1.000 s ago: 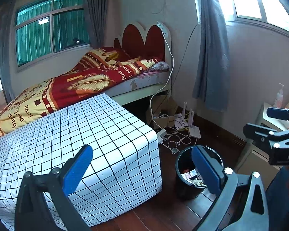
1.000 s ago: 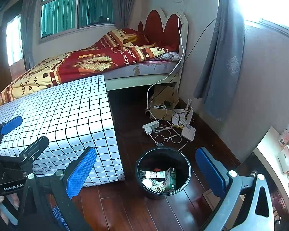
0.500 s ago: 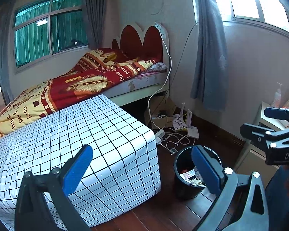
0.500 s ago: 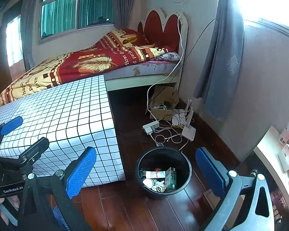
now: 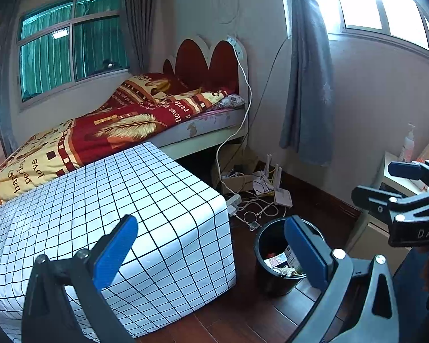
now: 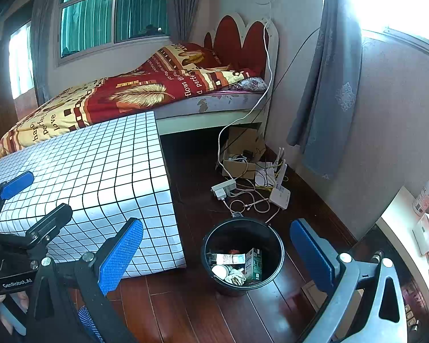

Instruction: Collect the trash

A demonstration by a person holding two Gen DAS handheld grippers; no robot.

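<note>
A black trash bin (image 6: 243,254) stands on the dark wood floor beside a table draped in a white checked cloth (image 6: 94,177). Inside it lie a small green carton (image 6: 254,264), a flat tube, a white cup and crumpled paper. My right gripper (image 6: 216,254) hangs open above the bin with nothing between its blue pads. My left gripper (image 5: 211,253) is open and empty too, over the table's corner, with the bin (image 5: 280,260) partly behind its right finger. Each gripper shows at the edge of the other's view.
A bed with a red and yellow blanket (image 5: 105,134) runs along the far wall. A power strip, tangled cables (image 6: 243,197), a white router and a cardboard box lie on the floor beyond the bin. A pale side table (image 6: 409,228) with a bottle stands at the right.
The left wrist view has shifted slightly, so the bed and bin sit a little further left in frame. The right gripper has barely moved. Both grippers stay open.
</note>
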